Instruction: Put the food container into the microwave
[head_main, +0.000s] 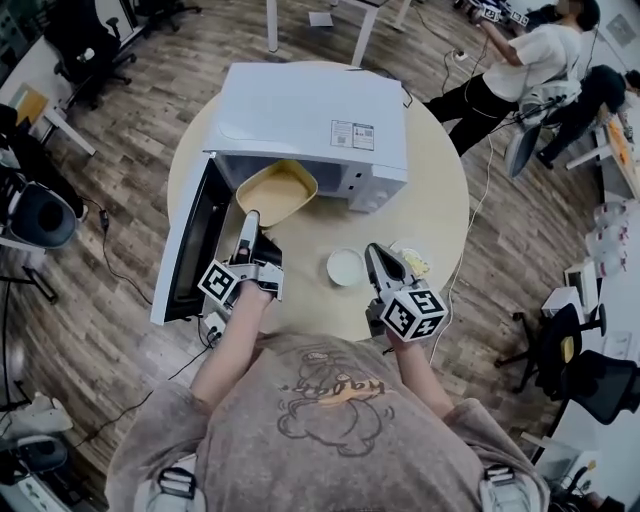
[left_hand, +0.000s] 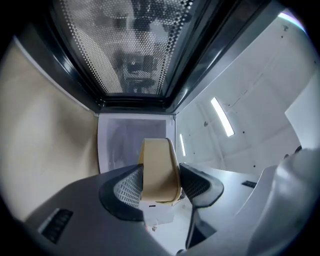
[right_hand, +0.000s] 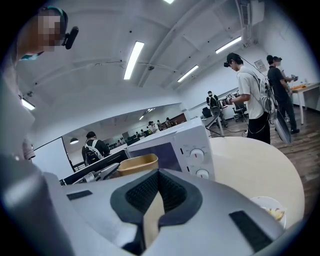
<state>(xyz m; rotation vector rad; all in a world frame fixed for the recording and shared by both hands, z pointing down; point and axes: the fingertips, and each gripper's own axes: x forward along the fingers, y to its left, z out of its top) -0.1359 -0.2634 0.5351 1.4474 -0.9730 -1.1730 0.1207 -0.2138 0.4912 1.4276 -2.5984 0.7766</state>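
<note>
Closest to us, our right gripper (head_main: 377, 252) hangs over the near part of the round counter (head_main: 440, 200) with its fingers (right_hand: 172, 192) pressed together on nothing. A small white dish (head_main: 346, 267) sits just left of its tips. Our left gripper (head_main: 250, 216) reaches further forward, its fingers (left_hand: 200, 182) pinching the near rim of the tan food container (head_main: 277, 192). In the left gripper view that rim (left_hand: 159, 167) stands between the two ribbed pads. The container is at the mouth of the white microwave (head_main: 310, 115), its far edge right at the oven's front and the rest out over the counter. We cannot tell whether it rests on the counter or hangs above it. The microwave door (head_main: 190, 240) is swung wide to our left and juts past the counter's edge, so it walls off that side. The control panel with its two knobs (right_hand: 196, 154) closes the right side of the opening. To the right of the oven the counter lies mostly bare out to its rim. Beyond it is wood-plank floor (head_main: 120, 290), with an office chair (head_main: 40, 215) far left and a person in a white shirt (head_main: 530, 55) standing far right.
</note>
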